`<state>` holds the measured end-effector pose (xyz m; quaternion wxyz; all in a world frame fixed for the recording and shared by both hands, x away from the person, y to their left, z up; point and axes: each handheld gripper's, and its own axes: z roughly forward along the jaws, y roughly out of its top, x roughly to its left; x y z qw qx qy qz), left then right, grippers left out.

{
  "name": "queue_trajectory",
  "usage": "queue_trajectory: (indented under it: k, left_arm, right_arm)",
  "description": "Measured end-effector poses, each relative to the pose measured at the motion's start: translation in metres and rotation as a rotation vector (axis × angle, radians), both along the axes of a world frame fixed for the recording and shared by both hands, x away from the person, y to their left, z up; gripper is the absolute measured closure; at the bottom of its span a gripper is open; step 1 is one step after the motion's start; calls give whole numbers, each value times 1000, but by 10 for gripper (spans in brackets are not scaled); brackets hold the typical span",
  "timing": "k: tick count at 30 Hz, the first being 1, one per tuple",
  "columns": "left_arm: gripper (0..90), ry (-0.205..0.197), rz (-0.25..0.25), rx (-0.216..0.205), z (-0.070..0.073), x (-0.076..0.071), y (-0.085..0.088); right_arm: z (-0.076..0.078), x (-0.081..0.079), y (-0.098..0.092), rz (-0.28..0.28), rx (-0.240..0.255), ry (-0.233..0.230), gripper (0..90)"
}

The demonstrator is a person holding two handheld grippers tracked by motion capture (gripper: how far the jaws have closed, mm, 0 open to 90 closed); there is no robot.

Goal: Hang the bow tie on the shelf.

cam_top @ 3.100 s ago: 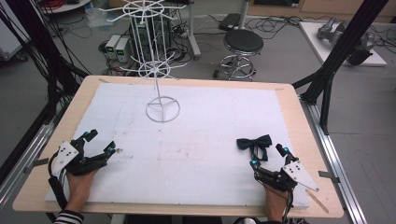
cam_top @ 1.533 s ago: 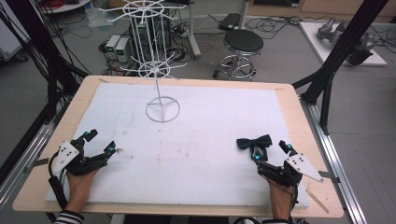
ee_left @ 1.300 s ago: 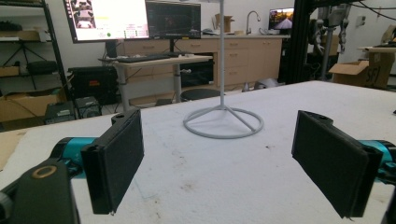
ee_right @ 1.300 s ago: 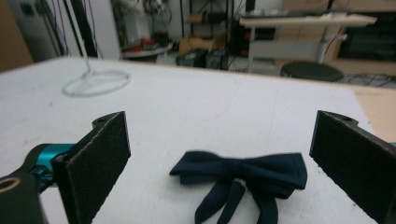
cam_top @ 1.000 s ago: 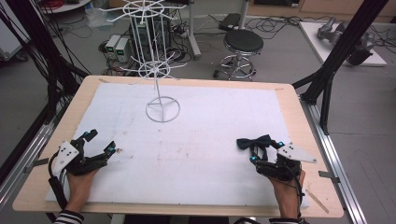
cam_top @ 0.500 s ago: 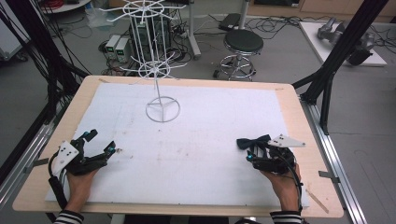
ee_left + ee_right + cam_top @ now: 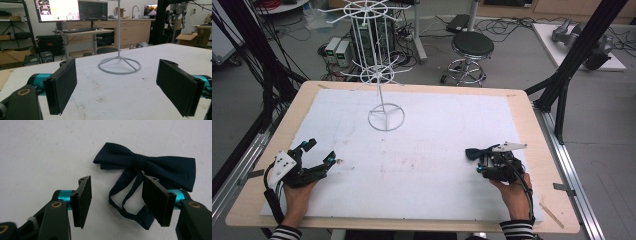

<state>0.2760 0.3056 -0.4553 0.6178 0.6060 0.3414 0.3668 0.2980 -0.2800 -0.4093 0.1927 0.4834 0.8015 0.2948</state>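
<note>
A dark navy bow tie (image 7: 145,163) lies flat on the white table cover, its neck strap (image 7: 125,200) looped toward me. My right gripper (image 7: 116,200) hovers open just above the strap, one jaw on each side of the loop, touching nothing. In the high view the bow tie (image 7: 474,151) sits at the right, with the right gripper (image 7: 486,162) tipped down right behind it. My left gripper (image 7: 318,155) rests open near the table's left edge, held low. Its pads (image 7: 62,85) frame the white wire stand (image 7: 119,65) farther off.
A white wire display stand (image 7: 385,117) rises from a ring base at the back centre of the white table cover (image 7: 427,150). Black frame posts (image 7: 562,80) flank the table. A stool (image 7: 472,47) and cables stand on the floor beyond.
My right gripper has moved forward and left and tipped down over the bow tie's strap. The left gripper has stayed still.
</note>
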Motion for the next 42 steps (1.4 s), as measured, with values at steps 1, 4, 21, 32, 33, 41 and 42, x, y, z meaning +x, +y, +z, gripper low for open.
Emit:
queue_trajectory:
  k: [1,4,21,32,33,41,42]
  left_arm:
    - [172,0,0,0,0,0,0]
    - [172,0,0,-1,0,0,0]
    - [172,2,0,-3,0,0,0]
    - [172,3,1,-7,0,0,0]
    - [172,2,0,-6,0,0,0]
    - [172,2,0,-3,0,0,0]
    - [172,3,0,-4,0,0,0]
  right_arm:
    - [0,0,0,0,0,0,401]
    - [0,3,1,-11,-27,26,402]
    - [-5,16,8,-20,-117,138,499]
    - [-7,19,11,-5,-161,172,595]
    - [-7,19,11,-2,-169,173,607]
    - [-8,21,12,0,-191,182,684]
    - [-8,21,12,-2,-189,186,692]
